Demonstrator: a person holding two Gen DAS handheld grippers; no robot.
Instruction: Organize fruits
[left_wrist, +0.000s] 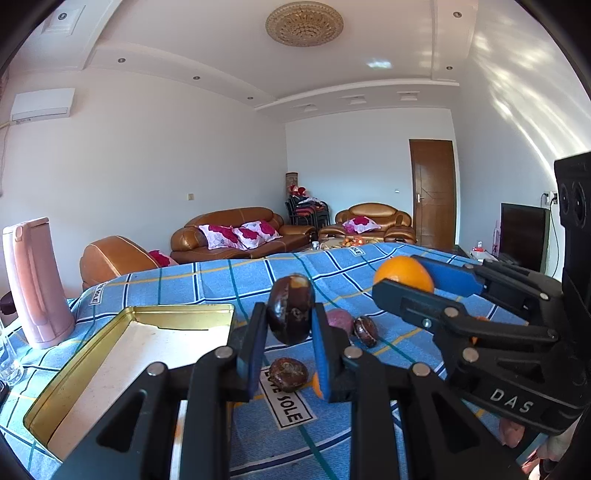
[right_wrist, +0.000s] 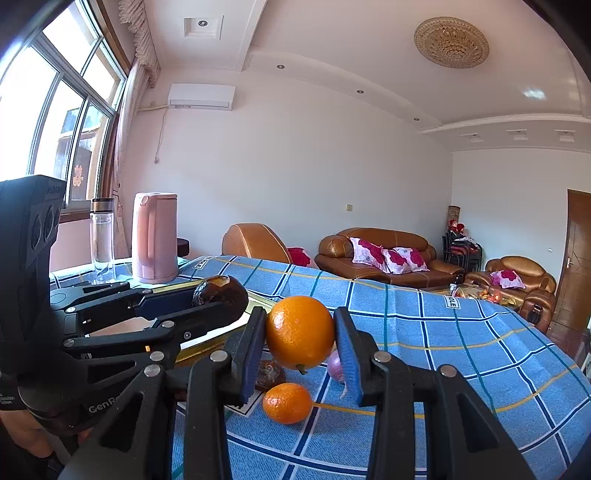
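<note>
Left gripper (left_wrist: 290, 332): fingers pinching a dark brown fruit (left_wrist: 290, 309), held in the air above the bench.
Right gripper (right_wrist: 301, 341): fingers pinching a large orange (right_wrist: 300, 332), also lifted off the cloth.
Gold tin (left_wrist: 122, 369): open and empty-looking, on the blue checked cloth (right_wrist: 424, 332), to the left of the left gripper.
Loose fruit: a second dark fruit (left_wrist: 288, 373), a small brown one (left_wrist: 365, 331) and a pinkish one (left_wrist: 340, 320) lie on the cloth below; the right view adds a small orange (right_wrist: 287, 402) and a purple bulb (possibly an onion) (right_wrist: 335, 365).
Slip risk: the orange is round and smooth, held only at its sides, so I judge a tilt or a loosened squeeze could let it drop and roll.
Bruise risk: the dark fruit looks soft; too hard a pinch may dent it.
Collision risk: the two grippers sit near each other, so both heading to the tin at once could knock fruit loose.
</note>
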